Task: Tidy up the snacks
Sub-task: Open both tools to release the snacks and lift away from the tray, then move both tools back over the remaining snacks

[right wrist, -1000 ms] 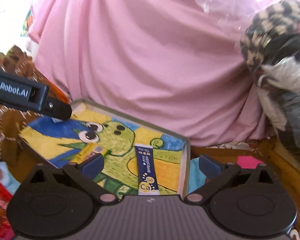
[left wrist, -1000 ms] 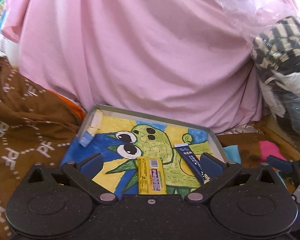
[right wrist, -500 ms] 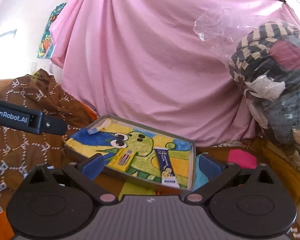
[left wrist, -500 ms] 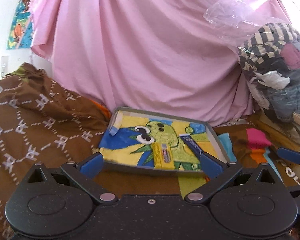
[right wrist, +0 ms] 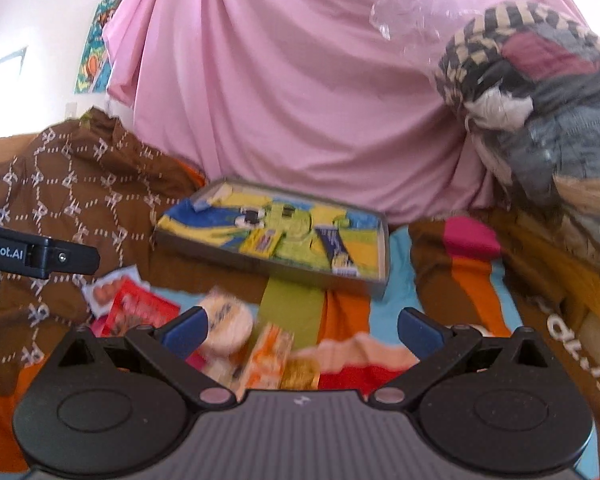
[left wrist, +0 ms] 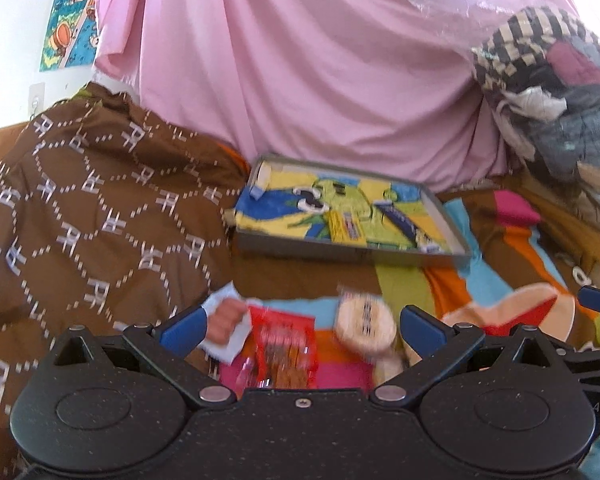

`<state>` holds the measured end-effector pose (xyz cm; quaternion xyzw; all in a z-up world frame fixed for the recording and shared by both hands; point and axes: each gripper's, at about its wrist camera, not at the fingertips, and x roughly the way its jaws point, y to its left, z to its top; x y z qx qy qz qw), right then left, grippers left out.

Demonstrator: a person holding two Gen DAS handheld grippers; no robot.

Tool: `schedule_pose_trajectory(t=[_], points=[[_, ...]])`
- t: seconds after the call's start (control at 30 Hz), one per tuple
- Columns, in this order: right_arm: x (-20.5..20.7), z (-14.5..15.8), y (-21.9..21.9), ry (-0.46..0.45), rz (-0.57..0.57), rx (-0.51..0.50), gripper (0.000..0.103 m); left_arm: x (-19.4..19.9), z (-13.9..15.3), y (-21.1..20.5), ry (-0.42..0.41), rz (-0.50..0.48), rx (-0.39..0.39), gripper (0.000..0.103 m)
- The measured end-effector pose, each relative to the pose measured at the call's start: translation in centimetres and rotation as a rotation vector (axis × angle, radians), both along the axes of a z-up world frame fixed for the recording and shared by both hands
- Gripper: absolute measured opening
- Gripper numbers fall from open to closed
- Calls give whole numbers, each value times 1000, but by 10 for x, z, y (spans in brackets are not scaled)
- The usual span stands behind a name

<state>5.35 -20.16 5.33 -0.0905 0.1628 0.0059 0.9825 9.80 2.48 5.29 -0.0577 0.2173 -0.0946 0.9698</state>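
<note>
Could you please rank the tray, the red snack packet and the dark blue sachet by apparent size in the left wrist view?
1. tray
2. red snack packet, though nearness enlarges it
3. dark blue sachet

Pink sheet point(left wrist: 320, 80); brown blanket point(left wrist: 92, 208) (white dotted lattice).

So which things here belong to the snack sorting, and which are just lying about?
Part of the job:
- tray holding the yellow packet and blue sachet
- red snack bag
- round cream snack
- orange packet
- left gripper and right gripper, both open

Just lying about:
- pink sheet
- brown blanket
- clothes pile
- wall poster
</note>
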Motion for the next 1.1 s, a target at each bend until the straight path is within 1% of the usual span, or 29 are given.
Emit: schedule_pose_trajectory(t=[0.13, 0.27, 0.53, 0.67, 0.8, 1.1], points=[[-11, -13, 1, 50, -4, 7, 103, -14, -17, 3, 39, 6, 9, 102], [-19, -25, 3, 97, 10, 1, 103, -25, -31, 6, 72, 7, 41, 102], [-25, -41, 6, 185, 24, 6, 103, -40, -45, 5, 120, -3, 101, 102], [-22, -50, 7, 243, 25, -2, 103, -41, -50, 4, 151, -8, 110, 102], [-20, -57, 6, 278, 29, 3, 103, -39, -57, 1, 184, -16, 125, 102], [-14, -63, 6, 311, 36, 9, 103, -32, -66, -4, 221, -31, 140, 102]])
